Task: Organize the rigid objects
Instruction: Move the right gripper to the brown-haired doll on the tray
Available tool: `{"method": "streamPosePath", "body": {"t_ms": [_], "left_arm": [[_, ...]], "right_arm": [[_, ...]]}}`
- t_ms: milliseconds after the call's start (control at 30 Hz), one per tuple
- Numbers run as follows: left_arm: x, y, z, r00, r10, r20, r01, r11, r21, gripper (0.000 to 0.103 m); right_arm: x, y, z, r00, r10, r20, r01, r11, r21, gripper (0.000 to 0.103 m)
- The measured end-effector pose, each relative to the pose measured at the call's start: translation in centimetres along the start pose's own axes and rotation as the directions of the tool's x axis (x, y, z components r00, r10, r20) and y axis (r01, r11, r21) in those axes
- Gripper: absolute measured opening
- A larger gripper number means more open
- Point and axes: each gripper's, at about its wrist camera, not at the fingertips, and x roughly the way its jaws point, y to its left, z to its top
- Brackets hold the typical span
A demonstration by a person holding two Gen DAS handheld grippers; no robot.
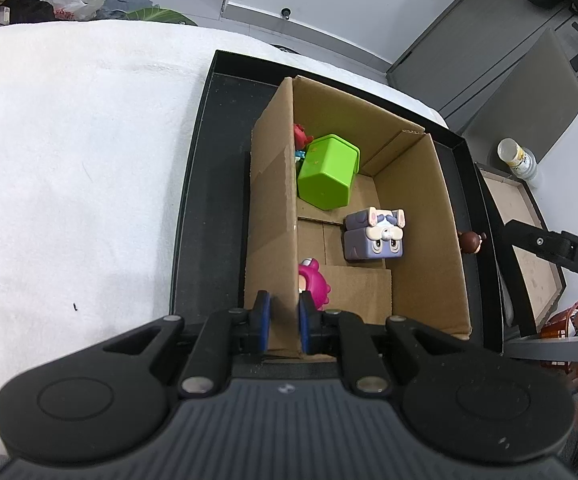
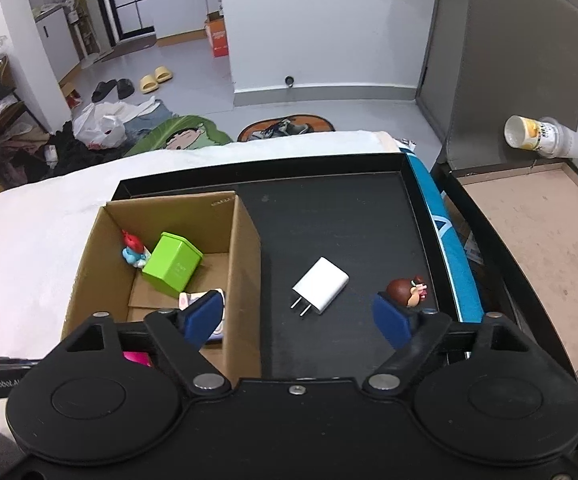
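A cardboard box [image 1: 417, 216] stands in a black tray [image 1: 213, 200] on a white cloth. In it lie a green container [image 1: 327, 172], a purple cube toy [image 1: 375, 234], a pink figure [image 1: 313, 284] and a red-and-blue figure [image 1: 301, 136]. My left gripper [image 1: 283, 316] is shut on the box's left wall. My right gripper [image 2: 301, 314] is open above the tray [image 2: 349, 208], with a white charger plug [image 2: 321, 286] between its fingers and a brown-haired figurine [image 2: 407, 290] by the right finger. The box [image 2: 245, 280] is to its left.
A white cloth [image 1: 69, 160] covers the table to the left of the tray. A shallow brown-bottomed tray [image 2: 537, 248] and a paper cup [image 2: 537, 136] lie to the right. The floor beyond holds clothes, bags and slippers.
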Motion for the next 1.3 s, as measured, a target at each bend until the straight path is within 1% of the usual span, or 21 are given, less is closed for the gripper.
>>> {"method": "streamPosePath", "body": {"t_ms": [33,100,333,467,633,767,967,1100,1300], "left_arm": [[0.0,0.1,0.0,1.0,-0.001,-0.002,0.001,1.0,-0.006,0.014],[0.0,0.1,0.1,1.0,-0.001,-0.003,0.001,1.0,-0.008,0.014],[-0.1,0.0,0.1,1.0,0.009,0.0,-0.009,1.0,-0.002,0.014],[0.1,-0.2,0.1,1.0,0.009,-0.005,-0.009,1.0,0.003,0.014],[0.4,-0.1,0.1,1.0,0.012,-0.008,-0.012,1.0,0.003,0.014],[0.4,-0.1,0.1,1.0,0.012,-0.009,-0.012,1.0,0.001,0.014],[0.4,-0.1,0.0,1.0,0.01,-0.005,-0.01,1.0,-0.002,0.014],[0.4,-0.1,0.0,1.0,0.013,-0.006,-0.013,1.0,-0.002,0.014],[0.4,-0.2,0.0,1.0,0.017,-0.003,-0.017,1.0,-0.006,0.014]], "right_arm": [[0.0,-0.3,0.1,1.0,0.004,0.0,-0.004,1.0,-0.002,0.09],[0.0,-1.0,0.2,1.0,-0.003,0.004,0.003,1.0,-0.004,0.093],[0.9,-3.3,0.4,1.0,0.002,-0.011,-0.002,1.0,0.028,0.094],[1.9,-4.5,0.3,1.0,0.011,-0.026,-0.009,0.998,0.067,0.093],[3.5,-6.3,0.0,0.999,0.011,-0.048,-0.003,0.987,0.158,0.084],[4.4,-7.8,0.2,0.998,0.025,-0.061,-0.01,0.972,0.235,0.08],[6.1,-8.9,0.1,0.995,-0.013,-0.097,0.038,0.965,0.259,0.078],[7.4,-9.7,0.2,0.992,0.0,-0.124,0.04,0.948,0.315,0.073],[9.1,-10.0,0.1,0.988,-0.013,-0.152,0.065,0.936,0.345,0.063]]}}
